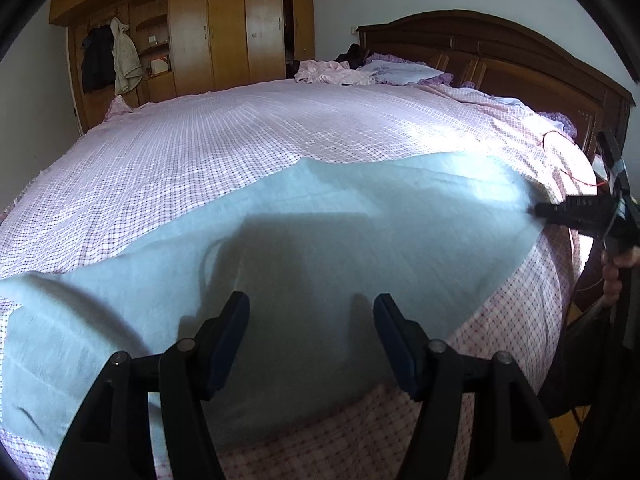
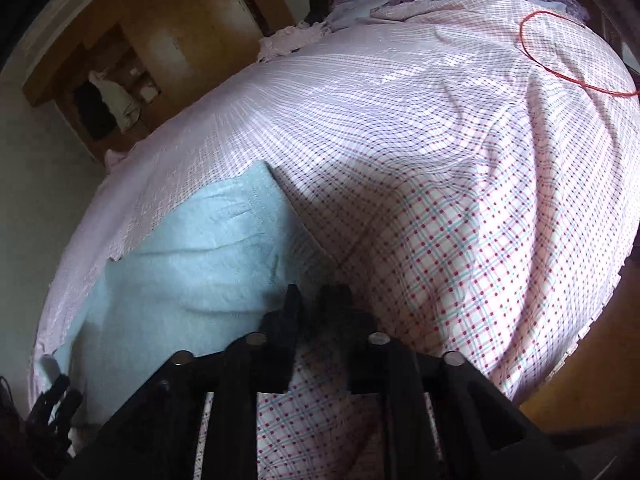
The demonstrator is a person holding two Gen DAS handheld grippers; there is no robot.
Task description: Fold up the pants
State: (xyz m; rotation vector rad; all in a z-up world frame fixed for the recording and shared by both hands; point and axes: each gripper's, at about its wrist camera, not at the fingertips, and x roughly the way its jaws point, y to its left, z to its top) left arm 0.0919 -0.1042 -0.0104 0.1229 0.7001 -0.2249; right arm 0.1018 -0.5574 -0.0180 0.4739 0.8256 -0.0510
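pants (image 1: 320, 216): pale blue-green, soft matte fabric with a slightly fuzzy, brushed look. they lie spread flat across the near part of the bed (image 1: 200, 136), running left to right in the left wrist view, with the far edge forming a low wavy line against the bedsheet. a few shallow creases and one curved seam line show near the middle. in the right wrist view a stitched band and short tucks are visible at the end of the garment (image 2: 192, 248), which stops in a squared corner.

bedsheet: thin woven cotton look, white ground with a fine pink and teal check and small red dots at the crossings; it drapes smoothly over the rounded mattress edge.

left gripper (image 1: 311, 344): black arms with dark blue pads, jaws standing wide apart above the pants, nothing between them; its shadow falls on the cloth.

right gripper (image 2: 316, 300): black, jaws drawn narrow with a small gap, tips at the pants' end edge where it meets the sheet. whether cloth is actually pinched i cannot tell. in the left wrist view it sits at the right end of the pants (image 1: 560, 212), with a hand (image 1: 614, 276) behind it.

other: thin red cord (image 2: 560, 72) looped on the sheet; dark carved wooden headboard (image 1: 500, 56); glossy honey-coloured wardrobe (image 1: 224, 32); pink crumpled clothing (image 1: 332, 74) near the pillows.
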